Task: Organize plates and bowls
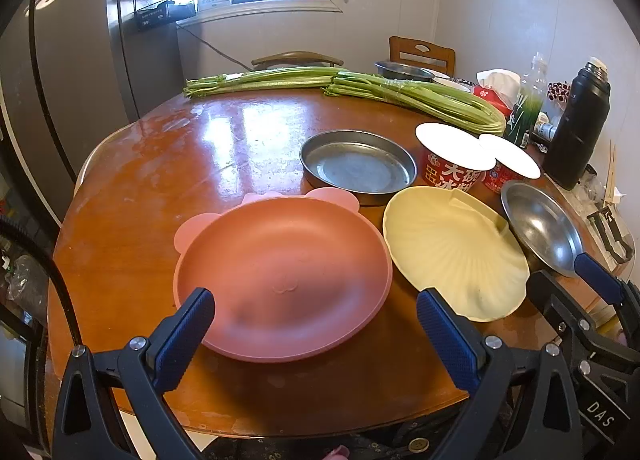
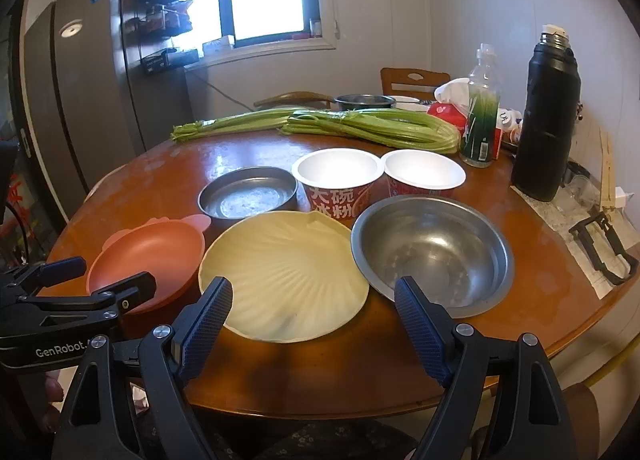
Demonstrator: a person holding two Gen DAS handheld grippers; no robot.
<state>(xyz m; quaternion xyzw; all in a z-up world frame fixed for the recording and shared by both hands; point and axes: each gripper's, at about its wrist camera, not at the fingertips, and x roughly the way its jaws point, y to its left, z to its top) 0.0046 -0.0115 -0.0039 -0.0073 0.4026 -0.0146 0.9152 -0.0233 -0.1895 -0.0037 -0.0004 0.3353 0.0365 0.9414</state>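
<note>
- Looking from the left wrist camera, the left gripper hangs over the near edge of a round wooden table, its blue-padded jaws spread wide and holding nothing.
- Between those jaws, at 6 o'clock, sits a pink plate with small ear-shaped tabs on its far rim.
- At 3 o'clock from the pink plate lies a pale yellow shell-shaped plate, just beside it.
- At 12 o'clock from those two stands a shallow metal pan.
- At 4 o'clock in this view is a steel bowl, next to the yellow plate, with the right gripper near its edge.
- Two red paper cups stand behind the yellow plate; celery bunches lie across the far side.
- From the right wrist camera, the right gripper is spread wide and empty.
- The yellow plate lies centre, partly between the jaws; the steel bowl sits at 3 o'clock from it, the pink plate at 9 o'clock.
- The left gripper shows at 9 o'clock, over the pink plate's near rim.
- A black flask stands at 2 o'clock.
</note>
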